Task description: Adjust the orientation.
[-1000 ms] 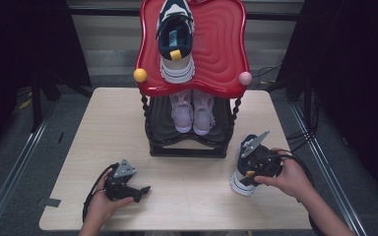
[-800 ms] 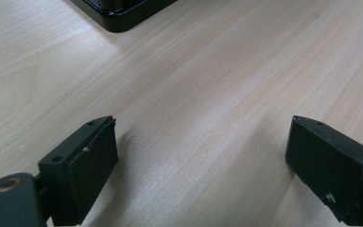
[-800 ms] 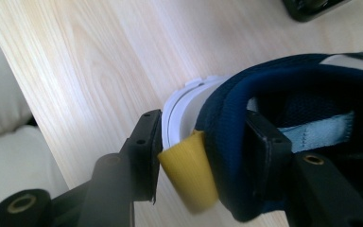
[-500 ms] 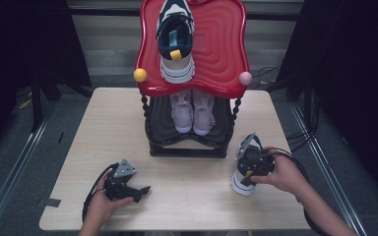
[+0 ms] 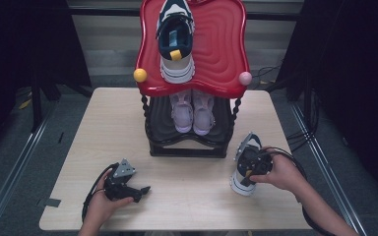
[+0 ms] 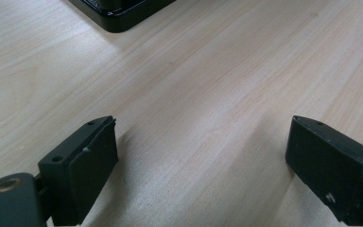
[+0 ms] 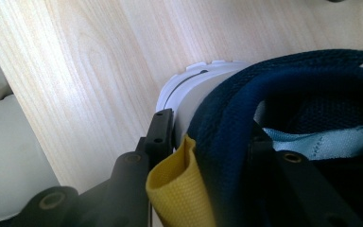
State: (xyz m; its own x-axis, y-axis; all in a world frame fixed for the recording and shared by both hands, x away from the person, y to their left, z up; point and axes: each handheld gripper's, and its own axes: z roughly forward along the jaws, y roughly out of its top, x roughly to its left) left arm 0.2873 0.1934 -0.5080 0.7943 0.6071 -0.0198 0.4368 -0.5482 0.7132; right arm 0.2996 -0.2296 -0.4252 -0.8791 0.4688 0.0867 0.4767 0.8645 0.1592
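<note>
Right gripper [image 5: 246,173] closing, now clamped on sneaker [image 5: 243,167] heel collar — bench's [image 5: 108,128] right edge; left gripper [image 5: 137,191] released, resting.

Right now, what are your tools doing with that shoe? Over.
Right tool jaws just closing on the shoe heel, one inside the collar. Left tool open, empty, low over the table. Shoe rack close beside the shoe.

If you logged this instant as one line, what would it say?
right gripper: jaws just closing on heel of sneaker on table | left gripper: open, empty, resting on table | rack: matching sneaker on top
</note>
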